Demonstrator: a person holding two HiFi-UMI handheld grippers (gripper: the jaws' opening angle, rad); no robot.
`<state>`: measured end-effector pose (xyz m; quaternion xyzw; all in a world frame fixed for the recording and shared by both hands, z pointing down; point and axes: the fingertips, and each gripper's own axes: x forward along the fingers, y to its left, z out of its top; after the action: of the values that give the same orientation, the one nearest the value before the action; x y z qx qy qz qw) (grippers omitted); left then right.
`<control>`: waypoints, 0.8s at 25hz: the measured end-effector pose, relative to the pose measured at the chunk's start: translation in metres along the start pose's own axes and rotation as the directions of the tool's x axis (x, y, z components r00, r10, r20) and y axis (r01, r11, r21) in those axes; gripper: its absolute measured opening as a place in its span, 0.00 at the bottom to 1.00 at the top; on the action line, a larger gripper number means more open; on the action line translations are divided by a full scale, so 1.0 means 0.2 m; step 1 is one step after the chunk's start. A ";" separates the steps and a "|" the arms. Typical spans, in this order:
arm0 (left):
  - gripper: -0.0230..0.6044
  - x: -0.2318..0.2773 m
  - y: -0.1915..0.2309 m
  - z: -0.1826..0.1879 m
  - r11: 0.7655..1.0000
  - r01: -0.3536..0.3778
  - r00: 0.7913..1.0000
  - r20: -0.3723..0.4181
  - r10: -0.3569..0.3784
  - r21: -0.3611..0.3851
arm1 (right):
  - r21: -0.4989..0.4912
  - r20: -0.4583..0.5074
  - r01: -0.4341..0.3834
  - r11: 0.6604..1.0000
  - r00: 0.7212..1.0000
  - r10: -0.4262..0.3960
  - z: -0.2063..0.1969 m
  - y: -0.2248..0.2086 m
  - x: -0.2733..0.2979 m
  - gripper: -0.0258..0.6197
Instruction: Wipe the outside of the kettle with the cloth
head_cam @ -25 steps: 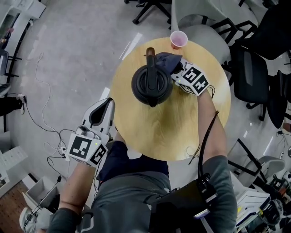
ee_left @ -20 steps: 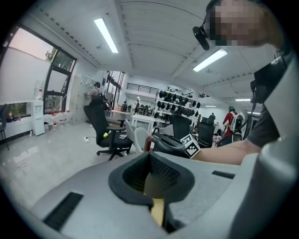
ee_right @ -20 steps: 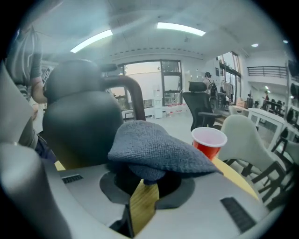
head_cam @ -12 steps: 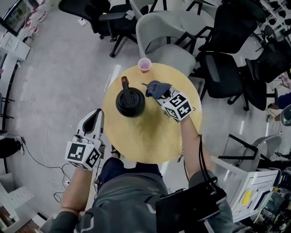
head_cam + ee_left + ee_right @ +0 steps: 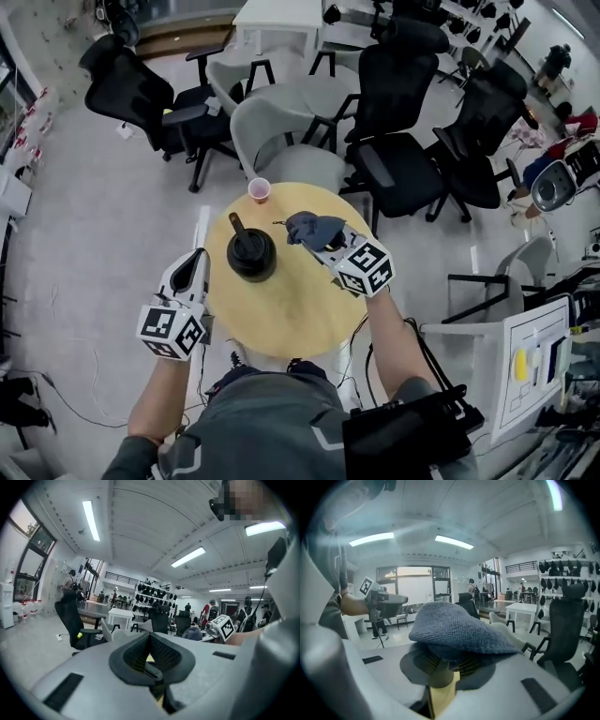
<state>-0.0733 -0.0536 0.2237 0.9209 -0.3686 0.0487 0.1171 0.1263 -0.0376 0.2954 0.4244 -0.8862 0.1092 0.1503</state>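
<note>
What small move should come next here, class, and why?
Probably slide the right hand-held gripper leftward until the cloth meets the kettle. The cloth is clamped in that gripper but sits apart from the kettle's side, so nothing is being wiped at this moment.

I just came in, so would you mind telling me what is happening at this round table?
A person works with two handheld grippers. The right gripper is shut on a blue cloth, held just beside the black kettle, apparently not touching it. The left gripper hangs shut and empty off the edge of the round table. A pink cup stands at the far rim.
</note>
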 end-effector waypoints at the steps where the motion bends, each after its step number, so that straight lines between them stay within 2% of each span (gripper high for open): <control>1: 0.05 -0.01 0.00 0.03 1.000 0.020 1.000 0.010 -0.020 0.009 | -0.004 0.017 0.022 1.000 1.000 -0.022 0.05 0.03 -0.04 0.18; 5: 0.05 -0.02 0.01 0.15 0.996 0.084 0.995 0.043 -0.085 0.032 | -0.023 0.078 0.118 0.993 0.990 -0.116 0.25 0.11 -0.18 0.18; 11: 0.05 -0.01 -0.05 0.36 0.982 0.182 0.977 0.106 -0.187 0.052 | -0.029 0.143 0.268 0.963 0.955 -0.261 0.48 0.20 -0.40 0.18; 16: 0.05 0.01 -0.06 0.46 0.978 0.196 0.975 0.093 -0.203 0.077 | -0.026 0.171 0.381 0.924 0.913 -0.371 0.59 0.22 -0.52 0.18; 20: 0.05 0.00 -0.09 0.54 0.971 0.197 0.973 0.096 -0.211 0.137 | 0.006 0.230 0.444 0.896 0.872 -0.433 0.68 0.25 -0.64 0.18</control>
<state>-0.0609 -0.0684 0.1158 0.9608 -0.2739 0.0090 0.0427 0.1391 0.0411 0.1199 0.6202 -0.7804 0.0028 0.0795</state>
